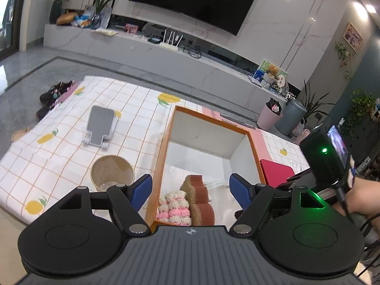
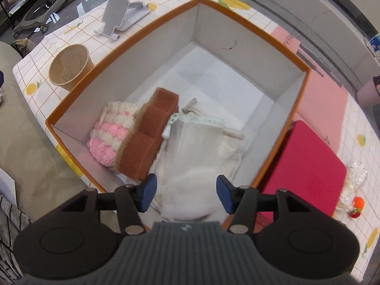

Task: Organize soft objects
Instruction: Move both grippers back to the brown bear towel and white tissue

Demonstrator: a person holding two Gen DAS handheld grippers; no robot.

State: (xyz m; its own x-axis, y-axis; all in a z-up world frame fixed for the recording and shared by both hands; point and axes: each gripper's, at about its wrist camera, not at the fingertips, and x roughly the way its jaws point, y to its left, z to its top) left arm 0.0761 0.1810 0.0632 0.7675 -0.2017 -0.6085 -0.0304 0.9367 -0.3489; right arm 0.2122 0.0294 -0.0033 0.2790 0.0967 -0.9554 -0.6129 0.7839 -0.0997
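An orange-rimmed box (image 2: 306,71) with white walls holds a pink-and-white knitted pouch (image 2: 109,135), a brown sponge (image 2: 149,135) leaning on it, and a white cloth bag (image 2: 197,156) with a drawstring. My right gripper (image 2: 186,193) hangs above the cloth bag with its blue pads apart and nothing pressed between them. In the left wrist view the same box (image 1: 166,137) shows the pouch (image 1: 174,207) and sponge (image 1: 197,197). My left gripper (image 1: 191,192) stands wide open over the box's near end, holding nothing.
A brown paper cup (image 2: 68,66) and a grey phone stand (image 2: 118,16) sit left of the box on the checked lemon-print cloth (image 1: 59,128). A red flat case (image 2: 308,173) lies right of the box, with clear plastic and a small orange toy (image 2: 357,204) beyond it.
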